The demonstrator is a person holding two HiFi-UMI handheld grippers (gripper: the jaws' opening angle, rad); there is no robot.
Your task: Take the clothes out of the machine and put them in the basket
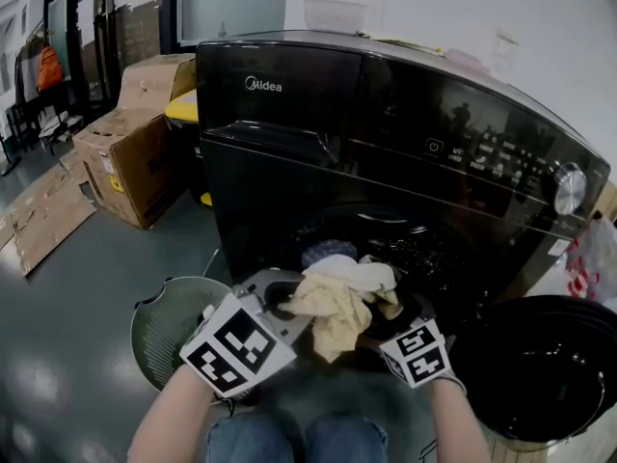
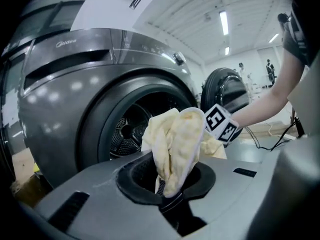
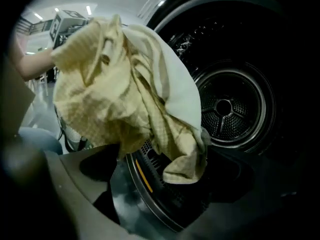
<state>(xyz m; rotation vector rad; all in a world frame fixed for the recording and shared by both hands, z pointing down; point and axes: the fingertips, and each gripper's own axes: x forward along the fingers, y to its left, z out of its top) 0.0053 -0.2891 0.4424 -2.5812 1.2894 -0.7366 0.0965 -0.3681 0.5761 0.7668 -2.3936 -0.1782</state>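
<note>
Head view: the cloth hangs at the machine's mouth, with the basket at its nine o'clock. Left gripper view: the left tongs pinch the cloth's lower end, its long axis running twelve to six. Right gripper view: the right tongs stand spread, a corner draped on one jaw. The cloth is best lifted clear first, then swung basketward.

A pale yellow cloth with a fine waffle-check weave and a white part is seen at the centre, against a glossy black washing machine. Black-and-white square markers are carried on the left cube at 7 o'clock and the right cube at 5 o'clock. A pale green basket is shown at 8 o'clock and brown cardboard boxes at 10 o'clock.
</note>
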